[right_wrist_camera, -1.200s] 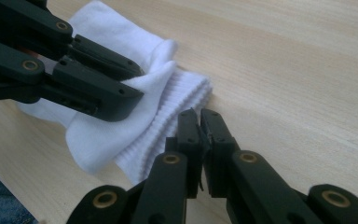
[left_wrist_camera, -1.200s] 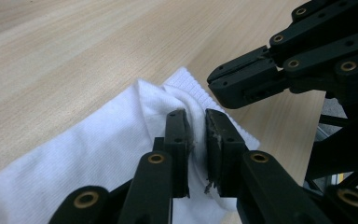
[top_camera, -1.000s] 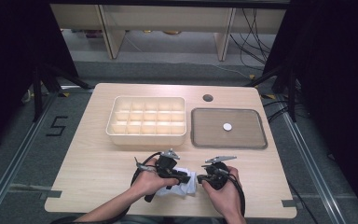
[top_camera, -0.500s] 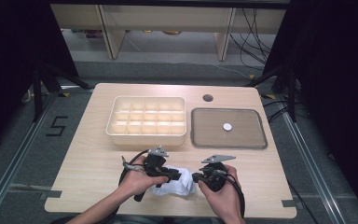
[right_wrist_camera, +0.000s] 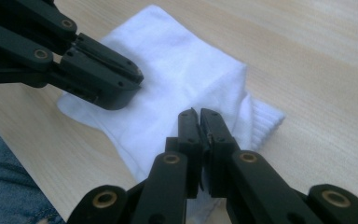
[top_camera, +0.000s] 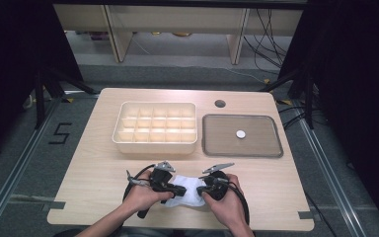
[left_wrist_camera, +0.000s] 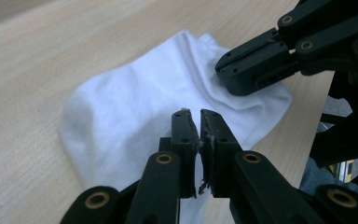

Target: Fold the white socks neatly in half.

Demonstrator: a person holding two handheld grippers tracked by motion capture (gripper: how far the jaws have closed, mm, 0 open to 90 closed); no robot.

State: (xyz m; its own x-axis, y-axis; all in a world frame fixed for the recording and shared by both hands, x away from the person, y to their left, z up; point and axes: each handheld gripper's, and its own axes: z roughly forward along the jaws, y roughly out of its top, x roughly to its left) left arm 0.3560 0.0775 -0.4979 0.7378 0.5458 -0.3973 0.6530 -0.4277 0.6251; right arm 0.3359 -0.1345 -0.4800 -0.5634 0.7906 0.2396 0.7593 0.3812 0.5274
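Note:
A white sock (top_camera: 190, 196) lies flat near the table's front edge, between two hands. My left gripper (top_camera: 181, 189) points right with its tip resting on the sock (left_wrist_camera: 135, 102). Its jaws have just been closing and now stand shut (left_wrist_camera: 195, 113); I cannot tell whether fabric is pinched between them. My right gripper (top_camera: 201, 189) points left from the other side. Its jaws (right_wrist_camera: 196, 112) are shut on a raised fold of the sock (right_wrist_camera: 182, 70), which creases around that tip (left_wrist_camera: 223, 70). The two tips nearly meet over the sock.
A cream box (top_camera: 155, 144) of several compartments stands at mid-table. To its right a grey tray (top_camera: 276, 148) holds one small white disc (top_camera: 240, 134). A round hole (top_camera: 220, 103) lies near the table's far edge. The front edge is just below the hands.
The left hand has shifted a little to the left and its jaws have closed. More of the sock now shows spread between the two grippers.

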